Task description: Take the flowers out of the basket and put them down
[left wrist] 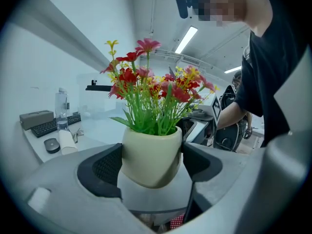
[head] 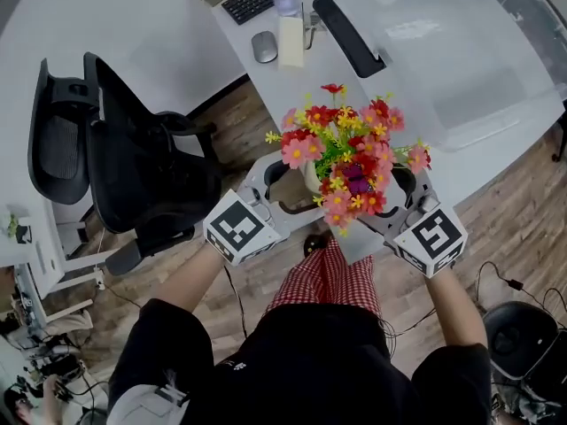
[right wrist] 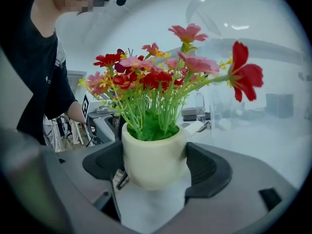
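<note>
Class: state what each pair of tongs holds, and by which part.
The left tongs and the right tongs both clamp the cream flower pot by its rounded sides.

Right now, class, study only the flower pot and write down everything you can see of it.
The flower pot is small, rounded and cream, smooth like ceramic, roughly upright. It holds a dense bunch of flowers, red, pink, orange and yellow on green stems. The left gripper and right gripper each clamp its sides between dark pads, from opposite directions, near the edge of the white desk.
</note>
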`<action>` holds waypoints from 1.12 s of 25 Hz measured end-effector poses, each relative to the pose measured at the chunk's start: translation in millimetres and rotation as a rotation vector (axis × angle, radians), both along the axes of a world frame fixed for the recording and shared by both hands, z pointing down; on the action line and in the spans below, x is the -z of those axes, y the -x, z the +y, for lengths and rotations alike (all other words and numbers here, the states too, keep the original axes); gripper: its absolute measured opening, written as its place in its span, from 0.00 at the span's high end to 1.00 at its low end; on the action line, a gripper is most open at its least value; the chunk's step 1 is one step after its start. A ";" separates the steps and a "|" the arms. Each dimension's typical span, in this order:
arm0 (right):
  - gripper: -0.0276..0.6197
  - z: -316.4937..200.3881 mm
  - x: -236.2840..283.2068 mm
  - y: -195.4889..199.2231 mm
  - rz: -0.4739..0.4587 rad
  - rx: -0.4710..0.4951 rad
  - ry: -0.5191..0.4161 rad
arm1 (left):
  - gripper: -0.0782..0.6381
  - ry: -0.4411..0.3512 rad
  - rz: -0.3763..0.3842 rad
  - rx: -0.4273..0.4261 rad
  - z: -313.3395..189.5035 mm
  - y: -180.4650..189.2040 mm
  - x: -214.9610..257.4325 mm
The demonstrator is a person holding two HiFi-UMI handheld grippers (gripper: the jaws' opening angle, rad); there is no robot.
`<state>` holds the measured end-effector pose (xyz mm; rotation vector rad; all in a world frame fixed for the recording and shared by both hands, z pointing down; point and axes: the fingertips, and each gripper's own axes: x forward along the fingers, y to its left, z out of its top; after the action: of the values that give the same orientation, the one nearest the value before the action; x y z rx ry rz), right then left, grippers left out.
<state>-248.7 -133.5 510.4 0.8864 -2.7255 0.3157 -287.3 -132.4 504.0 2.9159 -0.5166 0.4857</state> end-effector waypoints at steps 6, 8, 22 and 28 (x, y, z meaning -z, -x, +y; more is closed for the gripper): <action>0.31 -4.3 -15.6 -4.1 0.013 0.002 0.009 | 0.34 0.017 -0.003 0.003 -4.5 -4.5 -15.9; 0.31 -5.5 -21.3 -4.7 0.019 0.003 0.012 | 0.34 0.020 -0.011 0.000 -5.7 -5.5 -21.5; 0.31 -9.5 -54.0 -5.2 0.077 0.006 0.040 | 0.34 0.067 -0.039 0.007 -8.9 -6.3 -56.3; 0.31 -8.9 -62.9 -6.7 0.081 0.009 0.057 | 0.34 0.080 -0.047 0.006 -8.4 -8.0 -64.9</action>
<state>-242.0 -142.4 573.3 0.8527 -2.6320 0.3460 -279.2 -140.8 568.8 2.8323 -0.4992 0.5618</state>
